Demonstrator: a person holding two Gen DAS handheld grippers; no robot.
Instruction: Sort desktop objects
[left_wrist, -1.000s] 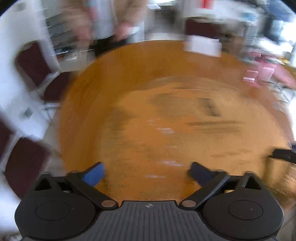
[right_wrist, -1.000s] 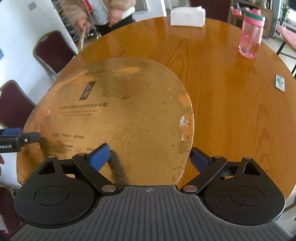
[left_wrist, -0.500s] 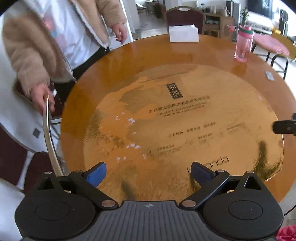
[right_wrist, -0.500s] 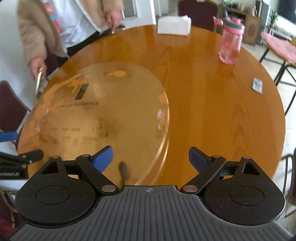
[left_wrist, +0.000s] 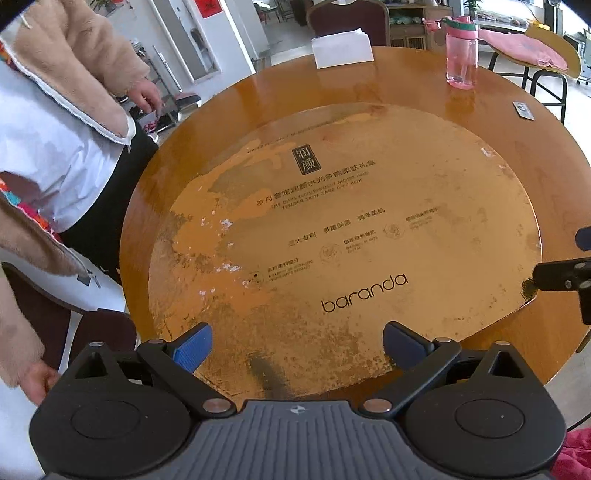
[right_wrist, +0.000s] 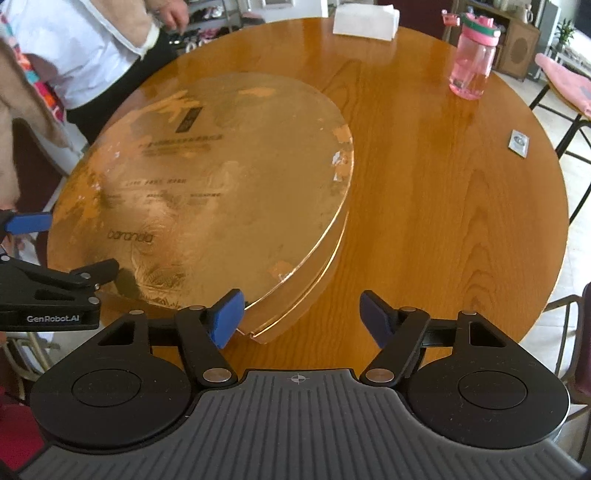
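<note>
A large round gold gift box (left_wrist: 351, 229) printed "baranda" lies flat on the round wooden table (left_wrist: 406, 85). My left gripper (left_wrist: 297, 347) hovers open over the box's near part, with only the lid's surface under the gap. In the right wrist view the box (right_wrist: 221, 177) fills the left half. My right gripper (right_wrist: 301, 317) is open at the box's near right edge. Its jaws have just been closing, and the box's rim shows beside the left pad (right_wrist: 225, 317) without being pressed. Each gripper appears at the edge of the other's view: the right gripper (left_wrist: 561, 277) and the left gripper (right_wrist: 55, 284).
A pink water bottle (right_wrist: 474, 55), a white tissue pack (right_wrist: 365, 20) and a small silvery packet (right_wrist: 519, 142) sit on the far and right parts of the table. A person in a beige fleece coat (left_wrist: 55, 110) stands at the table's left. Chairs ring the table.
The right gripper's jaws stand narrower, and its view has shifted right, so the box sits further left. The left view has settled from blur. The person has come closer on the left.
</note>
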